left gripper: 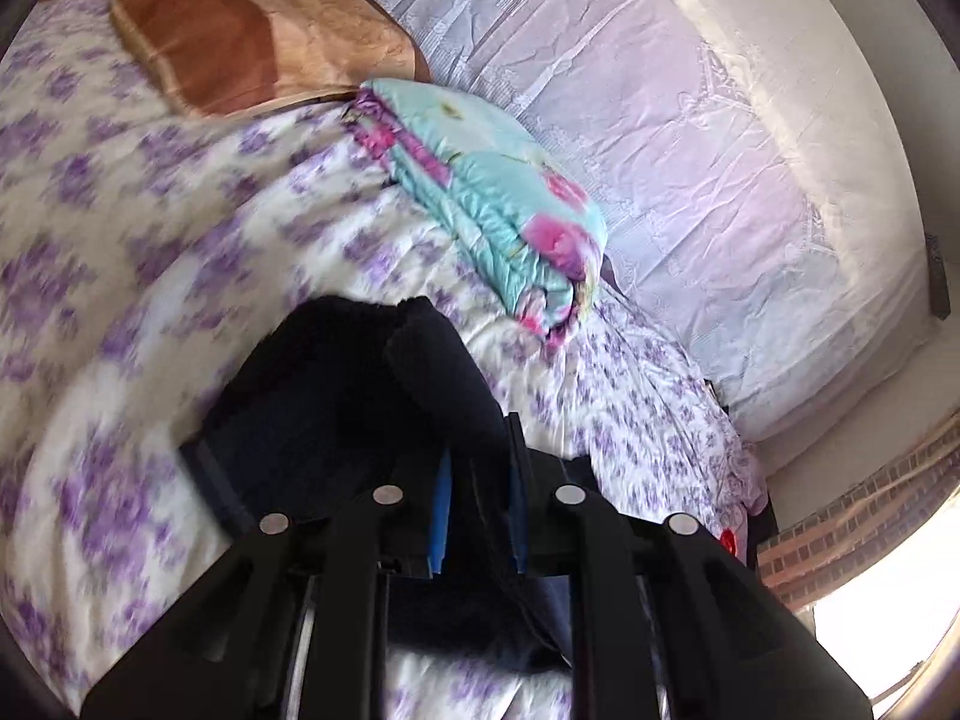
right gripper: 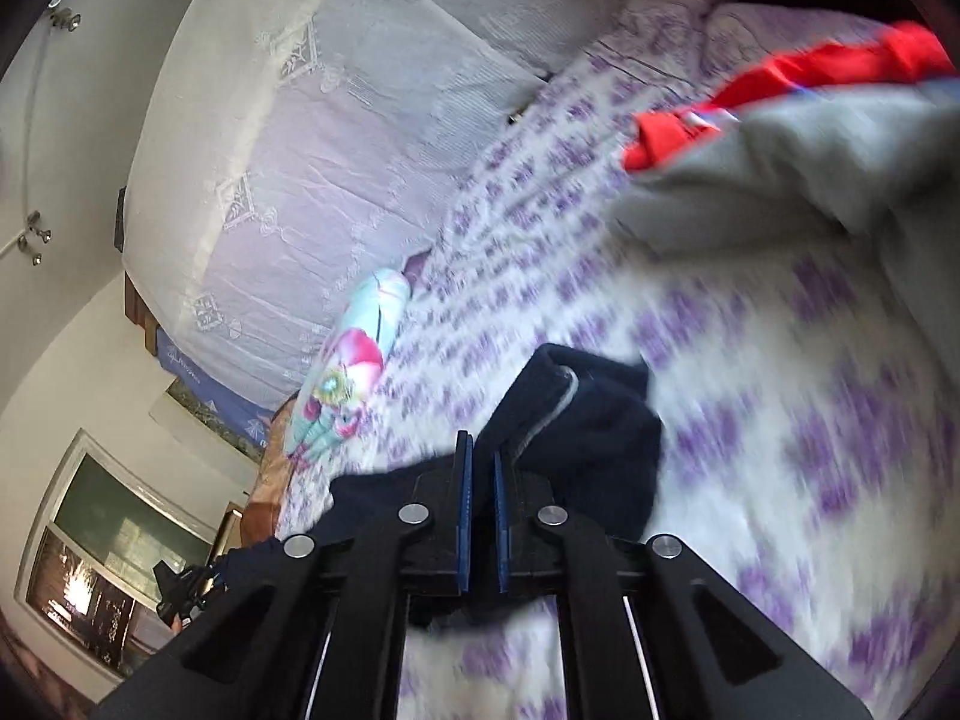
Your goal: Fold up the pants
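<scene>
Left claw [left gripper: 480, 516], left wrist view: clamped on dark navy pants [left gripper: 336, 396], bunched above the floral bed [left gripper: 120, 240], apparently gripped for folding; right claw [right gripper: 483, 516], right wrist view: closed on the same cloth, sharing its hold

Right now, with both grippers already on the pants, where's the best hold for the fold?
Probably keep the edge each gripper has. The left gripper is shut on a bunched edge of the dark pants, the right gripper on an edge beside the grey seam. Both came level over the bed, pinching a lifted fold.
</scene>
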A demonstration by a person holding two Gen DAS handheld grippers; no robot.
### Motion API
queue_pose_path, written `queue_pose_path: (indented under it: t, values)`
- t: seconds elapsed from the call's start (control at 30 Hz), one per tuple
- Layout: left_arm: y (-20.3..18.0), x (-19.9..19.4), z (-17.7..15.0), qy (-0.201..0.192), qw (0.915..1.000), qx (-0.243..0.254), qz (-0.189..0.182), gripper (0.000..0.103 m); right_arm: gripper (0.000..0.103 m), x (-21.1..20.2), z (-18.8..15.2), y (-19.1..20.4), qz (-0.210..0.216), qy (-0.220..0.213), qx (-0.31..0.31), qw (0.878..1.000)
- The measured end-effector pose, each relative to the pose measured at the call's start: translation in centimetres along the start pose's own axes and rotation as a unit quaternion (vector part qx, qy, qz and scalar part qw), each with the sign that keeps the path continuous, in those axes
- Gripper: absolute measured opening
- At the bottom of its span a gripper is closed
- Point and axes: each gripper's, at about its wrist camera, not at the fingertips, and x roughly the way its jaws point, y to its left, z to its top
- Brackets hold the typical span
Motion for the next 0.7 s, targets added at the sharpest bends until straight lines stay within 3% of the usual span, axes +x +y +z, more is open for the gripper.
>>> queue_pose_path:
  t: [0.07,0.2,0.33,0.4,0.47,0.5,0.57,0.6,0.7]
  values:
    - [-0.8,1.5,1.7,0.001,1.0000,-0.004,0.001,0.015,0.007,1.7,2.6,0.6,-0.008,-0.004,-0.005,1.000]
    - [-2.0,6.5,6.9,-0.008,0.9990,-0.045,0.000,0.015,0.007,9.0,9.8,2.5,-0.047,-0.006,-0.030,0.998]
    - [-2.9,14.5,11.9,-0.009,0.9971,-0.049,0.058,0.015,0.007,19.9,15.8,3.0,-0.106,0.003,-0.045,0.993]
    - [-1.8,19.5,13.3,0.008,0.9933,-0.065,0.095,0.017,0.011,27.2,17.7,1.9,-0.153,0.033,-0.064,0.986]
    - [-0.2,23.9,13.4,0.034,0.9873,-0.072,0.138,0.019,0.025,31.5,17.7,0.5,-0.205,0.032,-0.073,0.975]
    - [0.7,25.4,12.9,0.040,0.9853,-0.076,0.147,0.023,0.025,33.5,17.2,-0.5,-0.225,0.029,-0.064,0.972]
    - [1.4,26.2,11.9,0.026,0.9895,-0.060,0.129,0.027,0.038,34.9,16.2,-1.7,-0.200,0.046,-0.043,0.978]
    - [1.3,25.9,11.7,0.022,0.9914,-0.045,0.120,0.031,0.039,35.0,15.5,-1.9,-0.197,0.050,-0.043,0.978]
    - [0.6,24.1,11.2,0.029,0.9945,-0.010,0.100,0.054,0.039,33.6,13.9,-1.2,-0.206,0.051,-0.083,0.974]
